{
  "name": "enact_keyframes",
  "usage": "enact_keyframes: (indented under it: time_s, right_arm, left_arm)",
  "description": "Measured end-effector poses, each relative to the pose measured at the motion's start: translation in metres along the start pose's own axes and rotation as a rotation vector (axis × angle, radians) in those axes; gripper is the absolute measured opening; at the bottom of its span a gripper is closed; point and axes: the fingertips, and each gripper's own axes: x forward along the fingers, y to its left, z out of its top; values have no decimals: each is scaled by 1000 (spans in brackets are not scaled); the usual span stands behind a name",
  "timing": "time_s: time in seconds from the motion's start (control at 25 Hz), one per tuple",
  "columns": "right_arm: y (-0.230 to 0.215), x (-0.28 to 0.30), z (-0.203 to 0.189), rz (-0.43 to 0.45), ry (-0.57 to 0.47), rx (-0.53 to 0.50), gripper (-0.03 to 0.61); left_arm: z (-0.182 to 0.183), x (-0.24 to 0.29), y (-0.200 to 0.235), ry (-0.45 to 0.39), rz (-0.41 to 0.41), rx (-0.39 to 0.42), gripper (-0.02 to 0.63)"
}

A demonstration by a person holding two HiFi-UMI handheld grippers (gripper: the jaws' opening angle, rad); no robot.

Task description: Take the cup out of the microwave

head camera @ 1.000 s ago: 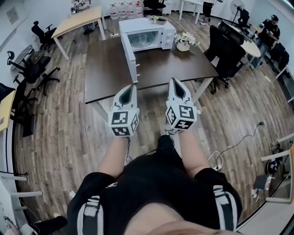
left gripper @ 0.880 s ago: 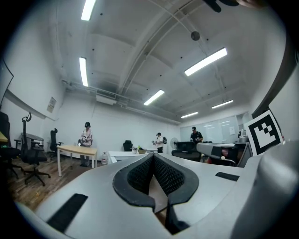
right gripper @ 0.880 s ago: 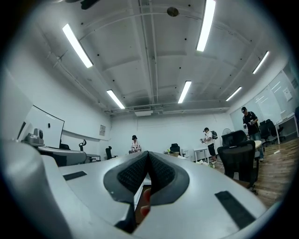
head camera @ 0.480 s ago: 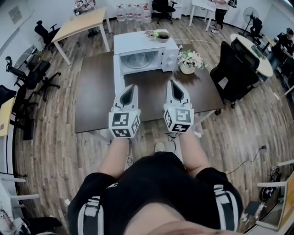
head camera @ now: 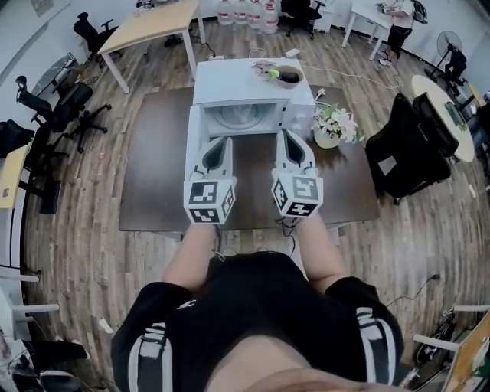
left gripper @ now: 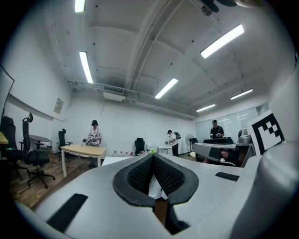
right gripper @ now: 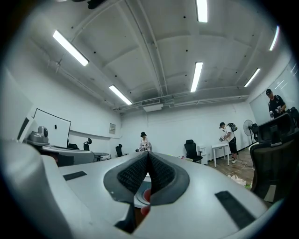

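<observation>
Head view: left gripper [head camera: 217, 142] and right gripper [head camera: 291, 138], jaws closed on nothing, point level at the open microwave [head camera: 253, 80] on the table [head camera: 153, 176], apparently lined up for reaching in. The cup cannot be made out and is presumably inside.

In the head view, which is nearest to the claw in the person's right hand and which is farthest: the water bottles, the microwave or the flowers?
1. Microwave: straight ahead of the right claw, on the dark table, with its door open.
2. Flowers: on the same table, just right of the microwave.
3. Water bottles: on the floor beyond the table, at the far end of the room.
</observation>
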Motion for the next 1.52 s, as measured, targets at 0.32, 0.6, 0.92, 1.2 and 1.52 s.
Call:
enact_keyframes:
  time_s: [0.32,0.6,0.92,1.2,1.52]
  right_arm:
    - [4,44,-10,106,-32,60,73]
    - [7,73,-30,160,-37,81,545]
    - [13,116,-98,169,103,43,565]
    - [12,170,-186,159,245,6,571]
    - [-11,233,-274,121,362,5,572]
  left_arm:
    - [-4,26,23,17,23,0,2]
    - [-18,31,34,44,58,-16,0]
    - [-44,38,46,95,113,-43,2]
    - [-82,49,60,149,172,-74,2]
    - [-130,68,76,216,225,-100,2]
